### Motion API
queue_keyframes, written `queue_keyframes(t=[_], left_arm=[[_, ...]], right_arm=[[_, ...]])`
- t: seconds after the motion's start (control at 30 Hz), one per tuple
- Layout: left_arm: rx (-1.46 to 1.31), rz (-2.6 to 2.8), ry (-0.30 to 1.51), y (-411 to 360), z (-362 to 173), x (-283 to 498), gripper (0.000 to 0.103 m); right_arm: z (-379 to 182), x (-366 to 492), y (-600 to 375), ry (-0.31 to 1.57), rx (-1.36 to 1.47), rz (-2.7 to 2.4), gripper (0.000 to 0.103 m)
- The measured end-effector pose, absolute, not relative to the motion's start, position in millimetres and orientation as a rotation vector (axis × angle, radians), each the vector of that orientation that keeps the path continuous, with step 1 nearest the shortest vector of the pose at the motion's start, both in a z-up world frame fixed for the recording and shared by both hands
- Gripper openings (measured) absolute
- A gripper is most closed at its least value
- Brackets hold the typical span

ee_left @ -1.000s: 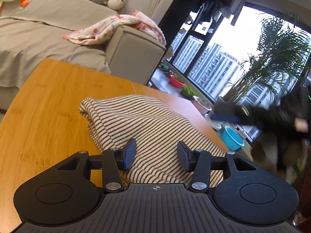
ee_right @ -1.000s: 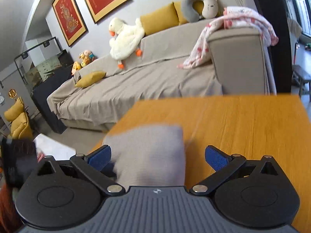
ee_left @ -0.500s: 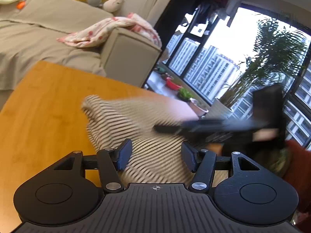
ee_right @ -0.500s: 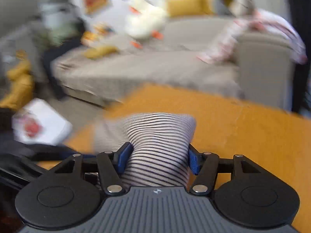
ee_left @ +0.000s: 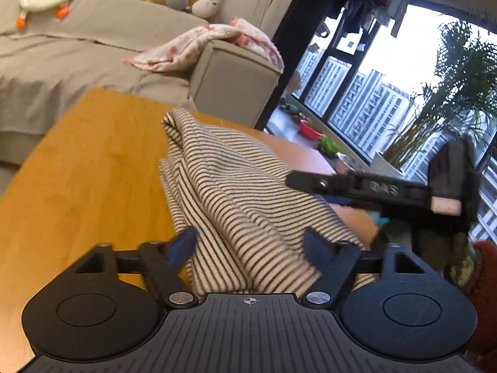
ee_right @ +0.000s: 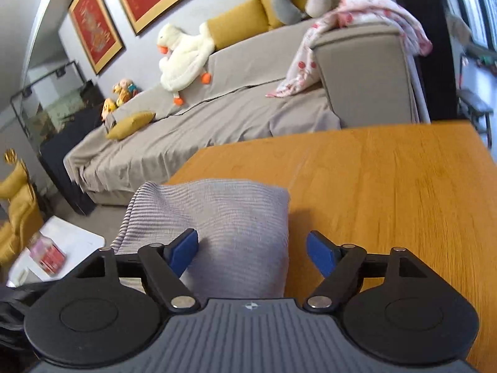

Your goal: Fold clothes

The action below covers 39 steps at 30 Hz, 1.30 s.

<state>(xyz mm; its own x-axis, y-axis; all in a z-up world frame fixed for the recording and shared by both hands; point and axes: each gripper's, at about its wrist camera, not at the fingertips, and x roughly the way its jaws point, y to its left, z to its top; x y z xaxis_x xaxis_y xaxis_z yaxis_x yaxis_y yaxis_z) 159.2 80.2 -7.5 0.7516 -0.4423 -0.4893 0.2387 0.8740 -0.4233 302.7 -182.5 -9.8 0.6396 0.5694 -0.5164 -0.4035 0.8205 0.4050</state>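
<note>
Half a second ago the right gripper (ee_right: 252, 248) was pinching the striped garment (ee_left: 236, 199) between narrowed fingers; now its blue pads are standing wide apart, with the cloth lying loose between them and touching only the left pad. The left gripper (ee_left: 250, 245) is also spreading wider than before, its fingers open around the bunched fabric without clamping it. In the left wrist view the right gripper (ee_left: 366, 188) is reaching in from the right, level with the garment's upper fold.

The garment is resting on the wooden table (ee_left: 80, 168), near its front edge. Its long axis is running away from the left camera, a rounded corner pointing toward the grey sofa (ee_left: 77, 62). It is a soft ribbed knit, cream with thin dark stripes, piled in thick folds. The tabletop is smooth, orange-brown and finely grained.
</note>
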Motion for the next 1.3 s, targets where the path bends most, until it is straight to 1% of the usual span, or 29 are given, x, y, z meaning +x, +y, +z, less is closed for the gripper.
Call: queue_keyframes(t=[0.03, 0.13, 0.17, 0.3, 0.43, 0.5, 0.6, 0.67, 0.83, 0.97, 1.0, 1.03, 1.1, 1.17, 1.2, 1.3], left_arm=[[-0.367, -0.394, 0.603, 81, -5, 161, 0.063], [-0.424, -0.466, 0.545, 88, 7, 168, 0.052], [-0.440, -0.478, 0.540, 91, 8, 171, 0.051], [-0.412, -0.408, 0.625, 93, -10, 180, 0.050], [-0.419, -0.397, 0.637, 96, -18, 178, 0.050], [-0.415, -0.397, 0.638, 97, -18, 175, 0.050], [-0.412, -0.395, 0.640, 97, -18, 173, 0.053], [-0.414, -0.389, 0.645, 97, -19, 173, 0.057], [-0.448, -0.377, 0.678, 99, -25, 175, 0.073], [-0.493, -0.394, 0.700, 102, -30, 176, 0.074], [-0.501, -0.405, 0.704, 102, -30, 176, 0.070], [-0.513, -0.418, 0.709, 102, -30, 176, 0.064], [-0.539, -0.438, 0.698, 102, -23, 174, 0.056], [-0.542, -0.481, 0.638, 103, -10, 166, 0.050], [-0.550, -0.518, 0.604, 104, -4, 161, 0.043], [-0.561, -0.575, 0.550, 107, 10, 151, 0.043]], right_arm=[[-10, 299, -185, 0.678, 0.272, 0.558, 0.078], [-5, 292, -186, 0.658, 0.264, 0.550, 0.078], [-4, 291, -185, 0.651, 0.259, 0.550, 0.078], [-9, 290, -180, 0.658, 0.259, 0.542, 0.080], [-14, 289, -176, 0.665, 0.259, 0.534, 0.085], [-16, 288, -174, 0.669, 0.259, 0.530, 0.086], [-16, 286, -174, 0.668, 0.253, 0.527, 0.087], [-17, 284, -176, 0.666, 0.254, 0.526, 0.090], [-24, 280, -179, 0.669, 0.286, 0.516, 0.094], [-30, 277, -181, 0.665, 0.310, 0.513, 0.097], [-31, 277, -182, 0.665, 0.321, 0.514, 0.097], [-32, 277, -183, 0.666, 0.333, 0.516, 0.098], [-35, 278, -185, 0.669, 0.354, 0.517, 0.099], [-36, 278, -187, 0.666, 0.366, 0.515, 0.100], [-36, 279, -188, 0.669, 0.375, 0.514, 0.100], [-38, 280, -191, 0.673, 0.392, 0.513, 0.102]])
